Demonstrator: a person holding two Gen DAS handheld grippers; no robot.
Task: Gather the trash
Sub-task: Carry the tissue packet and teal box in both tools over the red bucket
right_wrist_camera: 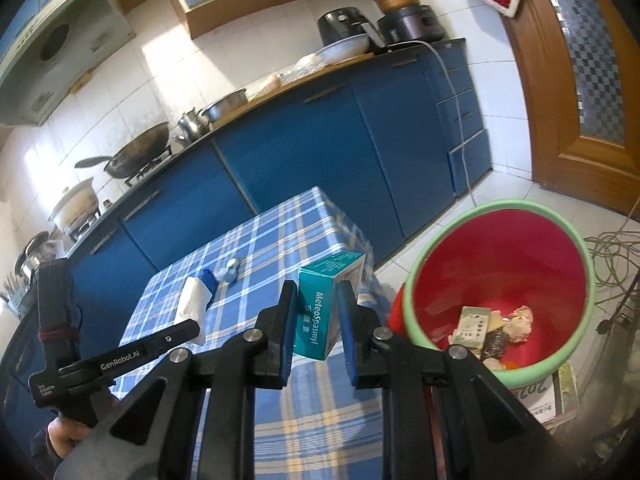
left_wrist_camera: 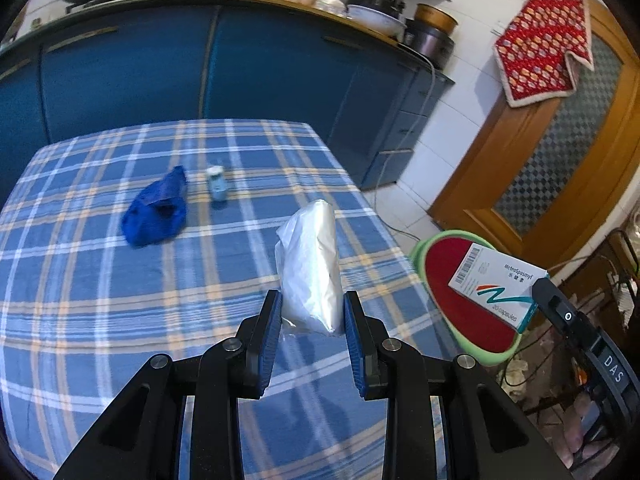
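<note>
Trash bin (right_wrist_camera: 496, 280), red inside with a pale green rim, stands on the floor just off the corner of the table (left_wrist_camera: 100, 280), resting on what looks like a printed carton. In it I see a small printed pack, a dark patterned scrap, crumpled pale wads and something orange near its front wall; most of the red wall is bare.

My right gripper (right_wrist_camera: 318, 312) is clamped narrow on a teal and white MeteoSpasmyl medicine box (right_wrist_camera: 326, 304), pads pressed on its two faces. From the left wrist camera the box (left_wrist_camera: 496, 284) hangs in front of the bin's mouth; from the right wrist camera it sits over the table edge, beside the bin and not over it.

My left gripper (left_wrist_camera: 310, 312) is closed on a crumpled clear plastic bag (left_wrist_camera: 310, 268), held upright above the checked cloth, on the table side of the bin.

Farther from the bin, on the cloth: a crumpled blue bag (left_wrist_camera: 156, 212) and, just beside it, a small pale blue bottle (left_wrist_camera: 217, 184), standing upright, the two apart.

The bin's rim is clear all round. White floor tiles lie between the bin and the blue cabinets (right_wrist_camera: 320, 152); tangled cables (right_wrist_camera: 612, 256) lie on the floor past the bin's far side.
</note>
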